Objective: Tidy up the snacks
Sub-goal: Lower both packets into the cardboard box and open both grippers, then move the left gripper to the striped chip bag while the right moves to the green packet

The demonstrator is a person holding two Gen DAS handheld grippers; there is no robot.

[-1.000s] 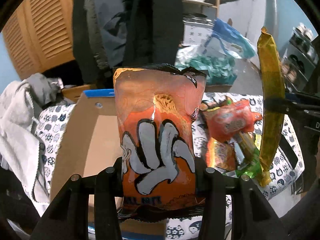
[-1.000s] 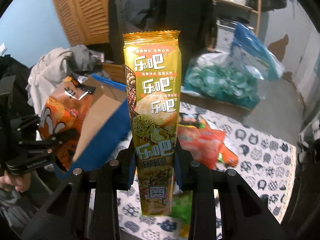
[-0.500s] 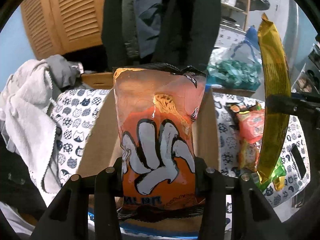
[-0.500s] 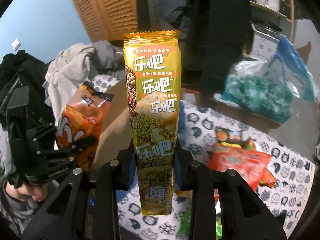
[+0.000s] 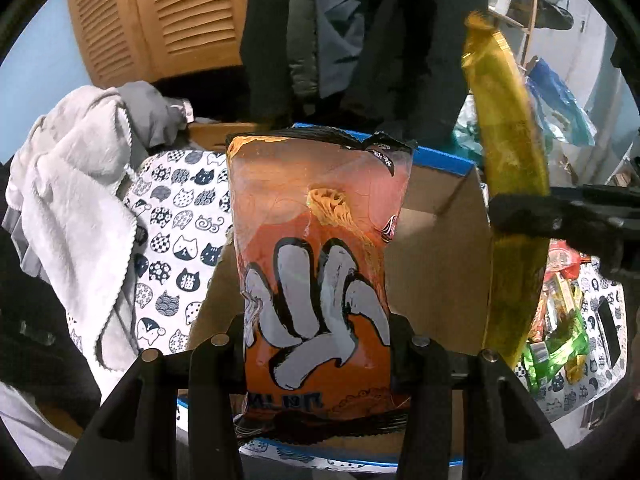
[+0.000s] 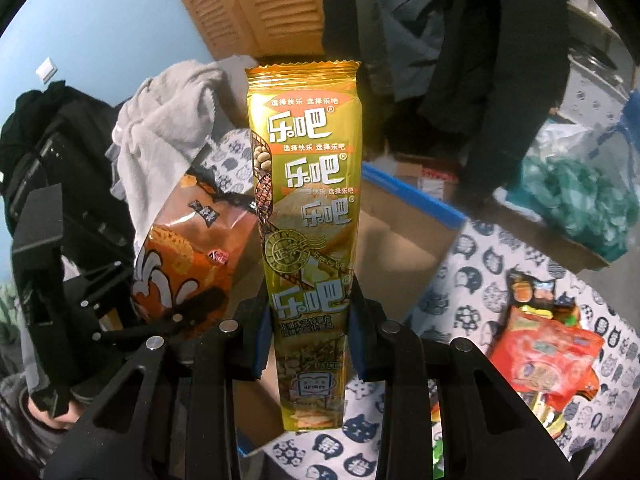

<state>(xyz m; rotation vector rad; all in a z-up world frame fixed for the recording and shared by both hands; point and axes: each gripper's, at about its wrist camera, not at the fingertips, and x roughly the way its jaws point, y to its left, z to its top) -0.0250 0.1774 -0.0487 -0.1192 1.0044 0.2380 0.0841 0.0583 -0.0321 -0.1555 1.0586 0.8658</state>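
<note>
While both tongs clench packets, orange bag [image 5: 316, 264] and gold pack [image 6: 306, 216] overhang the box [image 5: 436, 264].

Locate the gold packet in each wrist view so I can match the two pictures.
Left wrist: the gold packet stands tall at the right edge, seen side-on, pinched by the right gripper coming in from the right.
Right wrist: the same packet fills the centre, upright and label-forward, between that gripper's fingers.
Shared landmark: the blue-rimmed cardboard box behind it in both views.
</note>
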